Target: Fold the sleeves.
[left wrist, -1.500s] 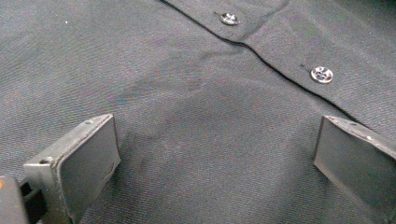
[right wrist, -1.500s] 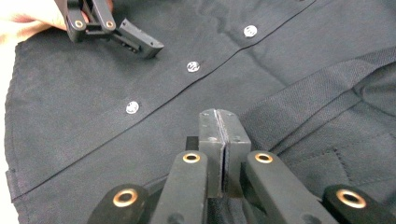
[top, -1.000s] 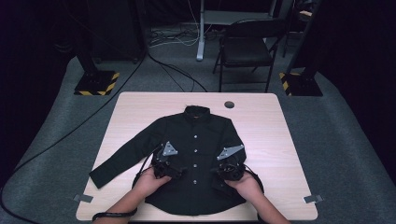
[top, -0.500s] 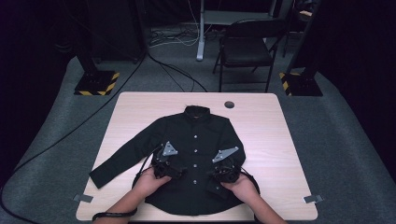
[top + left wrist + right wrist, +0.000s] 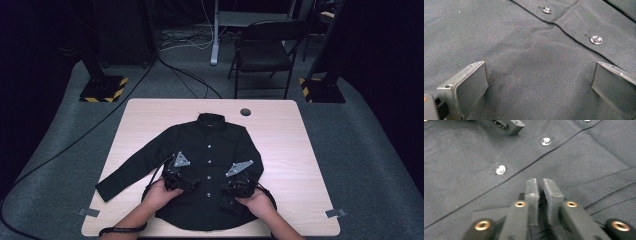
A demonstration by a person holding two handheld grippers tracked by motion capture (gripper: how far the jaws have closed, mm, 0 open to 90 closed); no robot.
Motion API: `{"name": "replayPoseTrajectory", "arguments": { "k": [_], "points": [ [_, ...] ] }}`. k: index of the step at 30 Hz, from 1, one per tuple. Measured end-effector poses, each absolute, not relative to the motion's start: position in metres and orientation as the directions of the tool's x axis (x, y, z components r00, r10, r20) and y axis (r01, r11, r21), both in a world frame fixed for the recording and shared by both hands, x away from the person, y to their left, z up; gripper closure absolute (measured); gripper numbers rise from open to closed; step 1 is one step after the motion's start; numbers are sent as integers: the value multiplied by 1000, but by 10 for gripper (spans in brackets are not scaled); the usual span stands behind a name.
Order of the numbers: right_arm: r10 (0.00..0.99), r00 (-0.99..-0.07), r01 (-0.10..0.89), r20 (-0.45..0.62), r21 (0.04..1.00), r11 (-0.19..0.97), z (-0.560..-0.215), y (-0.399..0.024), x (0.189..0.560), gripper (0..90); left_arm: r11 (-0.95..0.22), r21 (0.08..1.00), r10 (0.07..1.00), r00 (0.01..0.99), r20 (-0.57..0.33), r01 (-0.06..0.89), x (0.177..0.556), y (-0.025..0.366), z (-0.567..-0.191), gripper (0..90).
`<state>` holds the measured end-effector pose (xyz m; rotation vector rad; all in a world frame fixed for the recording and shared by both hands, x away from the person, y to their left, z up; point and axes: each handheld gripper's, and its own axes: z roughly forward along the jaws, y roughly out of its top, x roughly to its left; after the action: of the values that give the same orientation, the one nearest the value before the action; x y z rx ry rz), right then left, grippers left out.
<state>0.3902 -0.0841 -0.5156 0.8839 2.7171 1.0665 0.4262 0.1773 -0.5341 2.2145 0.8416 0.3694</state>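
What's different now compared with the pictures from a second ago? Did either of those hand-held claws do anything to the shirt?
Very little. The right gripper has just been opening slightly: its jaws stand a narrow gap apart above the black shirt, with no cloth between them. The left gripper stays over the shirt front with its jaws wide open. The shirt lies flat on the table as before, buttoned, one sleeve stretched out.

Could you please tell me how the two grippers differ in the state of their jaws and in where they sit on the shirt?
The left gripper has its jaws spread wide; the right gripper has just begun opening, a narrow gap showing, nothing visibly pinched. The left sits nearer the outstretched sleeve, the right by the folded side. Both rest over the black shirt.
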Motion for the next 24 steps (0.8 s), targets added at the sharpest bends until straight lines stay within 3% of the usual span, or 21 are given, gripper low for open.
{"name": "replayPoseTrajectory", "arguments": {
  "k": [11,20,24],
  "points": [
    [552,-832,446,59,664,601,-517,-79,382,505,-533,716,657,754,13,452,426,178,-534,1],
    [533,-844,434,59,660,613,-518,-74,378,363,-563,696,628,778,10,445,426,181,-531,8],
    [522,-851,424,54,656,624,-519,-73,377,321,-560,689,636,772,2,460,427,184,-528,64]
  ]
}}
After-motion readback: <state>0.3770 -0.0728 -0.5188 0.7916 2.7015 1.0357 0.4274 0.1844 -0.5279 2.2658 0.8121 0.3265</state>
